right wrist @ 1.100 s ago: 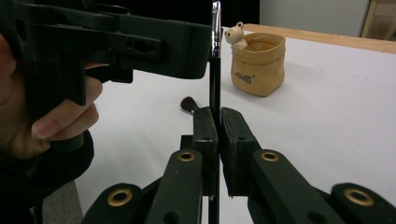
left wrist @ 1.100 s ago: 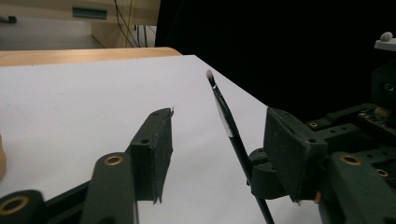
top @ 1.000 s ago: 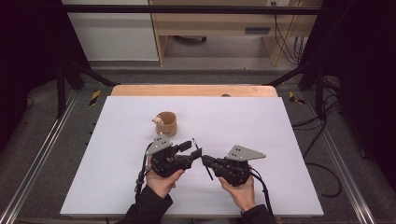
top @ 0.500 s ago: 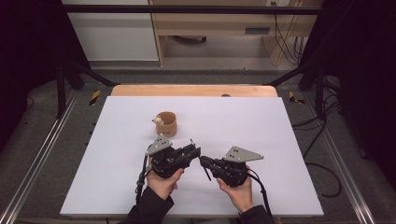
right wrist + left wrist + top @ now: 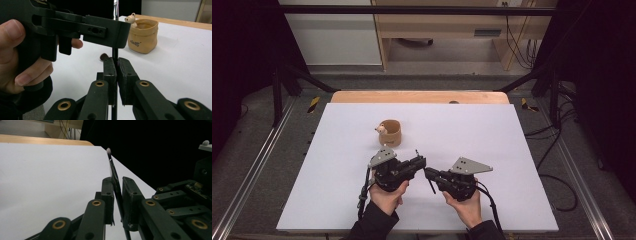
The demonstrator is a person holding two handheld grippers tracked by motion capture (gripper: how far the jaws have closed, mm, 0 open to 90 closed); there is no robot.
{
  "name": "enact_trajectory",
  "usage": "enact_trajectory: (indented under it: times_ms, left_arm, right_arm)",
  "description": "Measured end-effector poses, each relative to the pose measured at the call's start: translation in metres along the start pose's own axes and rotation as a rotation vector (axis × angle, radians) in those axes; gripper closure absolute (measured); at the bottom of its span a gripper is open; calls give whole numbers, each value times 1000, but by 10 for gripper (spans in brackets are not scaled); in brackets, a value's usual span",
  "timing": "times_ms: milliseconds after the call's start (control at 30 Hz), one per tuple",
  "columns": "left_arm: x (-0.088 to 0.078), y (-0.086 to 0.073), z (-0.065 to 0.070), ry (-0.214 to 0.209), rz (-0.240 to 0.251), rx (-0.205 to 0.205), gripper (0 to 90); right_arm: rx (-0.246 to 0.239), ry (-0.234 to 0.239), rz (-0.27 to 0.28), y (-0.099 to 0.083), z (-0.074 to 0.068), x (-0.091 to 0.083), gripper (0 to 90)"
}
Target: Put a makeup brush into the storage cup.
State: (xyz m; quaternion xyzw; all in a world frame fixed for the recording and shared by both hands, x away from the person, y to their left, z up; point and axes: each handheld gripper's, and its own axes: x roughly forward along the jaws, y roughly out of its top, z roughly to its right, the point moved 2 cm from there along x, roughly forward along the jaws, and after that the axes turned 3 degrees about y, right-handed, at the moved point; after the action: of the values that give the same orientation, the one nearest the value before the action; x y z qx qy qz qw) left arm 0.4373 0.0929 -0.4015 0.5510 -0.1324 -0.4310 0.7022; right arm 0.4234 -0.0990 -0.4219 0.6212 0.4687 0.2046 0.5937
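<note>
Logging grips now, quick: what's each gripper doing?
Left gripper: just closed on the thin black brush.
Right gripper: shut on the same brush.

A white table (image 5: 512, 150) with a wooden far edge carried a small tan pouch (image 5: 390, 132) bearing a bear figure, standing upright near its middle.

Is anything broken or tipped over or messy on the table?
Nothing stands out. The little tan pouch with a bear on it stands upright on the white table, nothing spilled. Both the left gripper and right gripper pinch one thin black brush between them.
</note>
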Motion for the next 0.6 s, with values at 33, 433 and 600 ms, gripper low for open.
enact_trajectory:
  times_ms: [33, 433, 600]
  left_arm:
    - [0, 0, 0, -1, 2, 2, 807]
    - [-1, 0, 4, -11, 6, 6, 844]
    - [-3, 1, 5, -1, 6, 21, 846]
  right_arm:
    - [1, 0, 0, 0, 0, 0, 858]
    - [-1, 4, -2, 0, -1, 2, 854]
    - [1, 6, 0, 0, -2, 2, 828]
